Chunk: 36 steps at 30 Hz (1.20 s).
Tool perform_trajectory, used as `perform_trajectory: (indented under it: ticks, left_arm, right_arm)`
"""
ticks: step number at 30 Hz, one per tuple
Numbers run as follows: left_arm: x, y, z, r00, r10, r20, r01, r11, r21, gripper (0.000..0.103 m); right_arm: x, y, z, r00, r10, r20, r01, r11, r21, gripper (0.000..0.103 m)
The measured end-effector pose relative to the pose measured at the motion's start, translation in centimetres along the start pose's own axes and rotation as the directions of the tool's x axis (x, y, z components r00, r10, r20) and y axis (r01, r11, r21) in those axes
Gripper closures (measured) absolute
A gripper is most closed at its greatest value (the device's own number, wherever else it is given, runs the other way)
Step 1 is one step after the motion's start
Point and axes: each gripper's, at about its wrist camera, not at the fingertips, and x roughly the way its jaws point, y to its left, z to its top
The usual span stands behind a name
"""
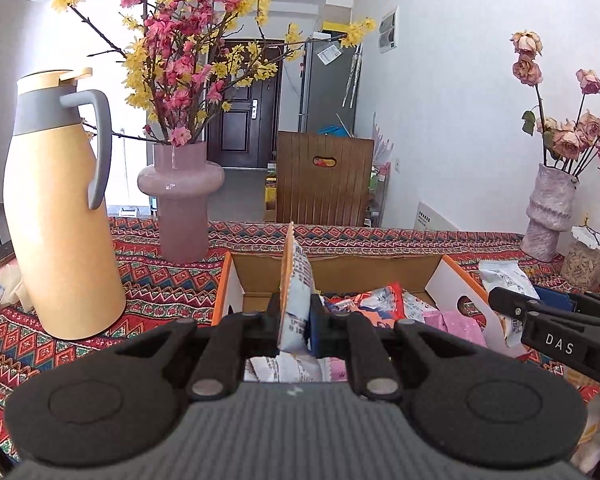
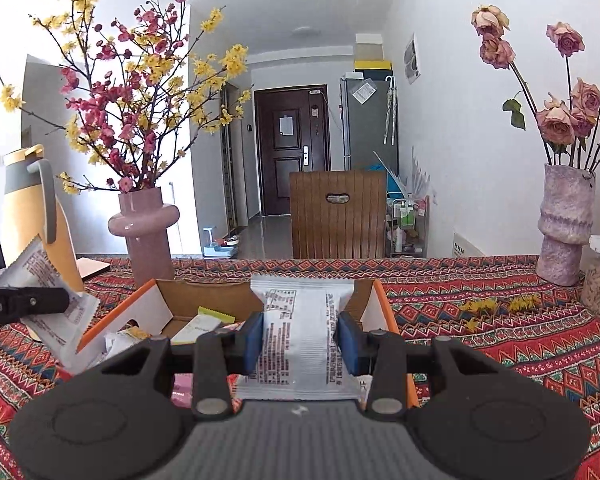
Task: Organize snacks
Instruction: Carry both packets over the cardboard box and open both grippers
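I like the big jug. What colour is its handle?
Grey. The jug has a pale yellow body and a grey handle, clearest in the left wrist view.

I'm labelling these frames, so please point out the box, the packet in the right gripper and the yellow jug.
box (image 2: 380,300): right wrist view, on its orange right rim.
packet (image 2: 300,332): right wrist view, on its printed middle between the pads.
jug (image 1: 56,240): left wrist view, on its yellow body.
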Motion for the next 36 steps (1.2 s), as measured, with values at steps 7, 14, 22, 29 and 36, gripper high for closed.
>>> perform_trajectory:
  ticks: [7, 14, 22, 29, 36]
  left_arm:
    - [4.1, 0.7, 0.4, 0.999, 0.045, -0.027, -0.046, 0.999, -0.016, 0.090]
    - [7.6, 1.9, -1.2, 0.997, 0.038, -0.068, -0.042, 0.998, -0.046, 0.090]
    - [7.7, 2.4, -1.7, 0.997, 0.000, -0.073, -0.004, 0.999, -0.052, 0.089]
    - [6.5, 2.5, -1.7, 0.999, 0.049, -0.020, -0.050, 0.996, -0.076, 0.017]
    - [5.6, 2.4, -1.7, 0.997, 0.078, 0.028, -0.076, 0.994, -0.079, 0.000]
  right_arm:
    - [4.2, 0.3, 0.4, 1.000, 0.004, -0.020, -0.004, 1.000, 0.009, 0.064]
    - [6.2, -0.2, -1.4, 0.998, 0.016, -0.057, -0.014, 0.999, 0.032, 0.064]
    - [6.5, 0.0, -2.0, 0.997, 0.013, -0.077, -0.010, 1.000, 0.027, 0.064]
    - [5.7, -0.8, -2.1, 0.998, 0.015, -0.065, -0.010, 0.997, 0.076, 0.012]
    - [5.0, -1.2, -1.9, 0.998, 0.020, -0.051, -0.014, 0.995, 0.098, 0.000]
